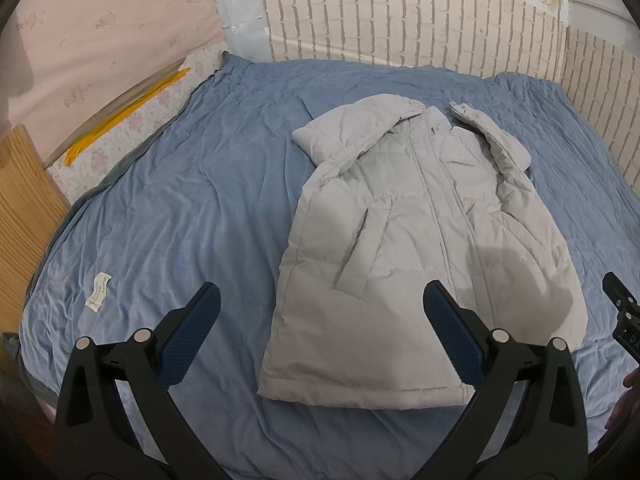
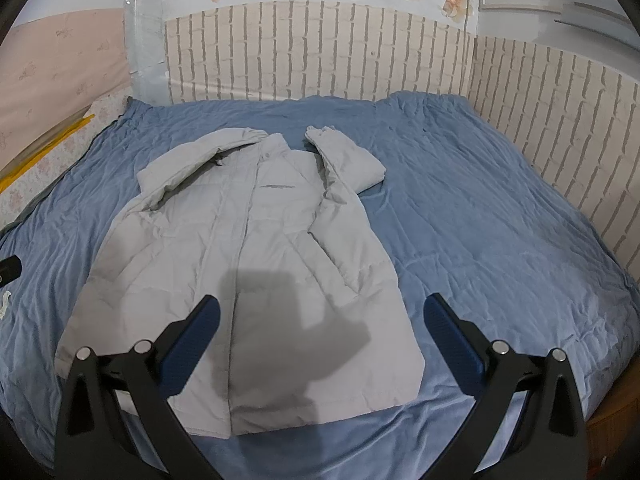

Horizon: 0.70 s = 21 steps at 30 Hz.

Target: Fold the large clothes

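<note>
A light grey padded jacket (image 1: 416, 232) lies front up on the blue bedcover, collar toward the wall and hem toward me. Its sleeves are folded up beside the collar; one cuff (image 2: 320, 134) points to the wall. My left gripper (image 1: 322, 300) hovers open above the hem's left side, nothing between its blue pads (image 1: 452, 328). In the right wrist view the same jacket (image 2: 240, 248) sits left of centre, and my right gripper (image 2: 322, 312) hangs open above its lower right corner. The other gripper shows at the right edge of the left wrist view (image 1: 622, 312).
The blue bedcover (image 2: 480, 220) spreads wide to the right of the jacket and to its left (image 1: 180, 200). A brick-pattern padded wall (image 2: 320, 52) borders the bed at the back and right. A white fabric label (image 1: 99, 292) lies on the cover; a wooden board (image 1: 24, 216) stands at the left.
</note>
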Motion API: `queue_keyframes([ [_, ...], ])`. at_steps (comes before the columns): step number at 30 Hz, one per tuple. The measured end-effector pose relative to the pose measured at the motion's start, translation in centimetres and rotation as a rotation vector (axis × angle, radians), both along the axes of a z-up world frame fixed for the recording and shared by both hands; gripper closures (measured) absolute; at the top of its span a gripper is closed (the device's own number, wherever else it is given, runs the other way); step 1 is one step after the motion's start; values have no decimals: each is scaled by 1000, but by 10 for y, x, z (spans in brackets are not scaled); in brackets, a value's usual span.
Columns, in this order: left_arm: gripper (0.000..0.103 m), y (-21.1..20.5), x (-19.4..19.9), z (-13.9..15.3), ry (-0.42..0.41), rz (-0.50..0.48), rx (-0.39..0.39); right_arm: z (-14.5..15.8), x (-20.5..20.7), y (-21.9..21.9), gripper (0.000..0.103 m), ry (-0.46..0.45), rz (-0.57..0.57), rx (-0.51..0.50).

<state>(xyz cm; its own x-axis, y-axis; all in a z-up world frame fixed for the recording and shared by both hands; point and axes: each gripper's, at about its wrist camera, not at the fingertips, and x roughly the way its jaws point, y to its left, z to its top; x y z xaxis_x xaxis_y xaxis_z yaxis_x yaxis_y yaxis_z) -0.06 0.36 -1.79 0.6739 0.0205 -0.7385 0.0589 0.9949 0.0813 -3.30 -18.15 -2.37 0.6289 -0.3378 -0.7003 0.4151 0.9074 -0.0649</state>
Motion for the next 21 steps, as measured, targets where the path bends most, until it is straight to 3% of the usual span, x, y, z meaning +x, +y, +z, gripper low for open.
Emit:
queue_keyframes([
  [21,3,0,-1,-6,17,3,-5,-3,1,7,1,24,12,-5],
])
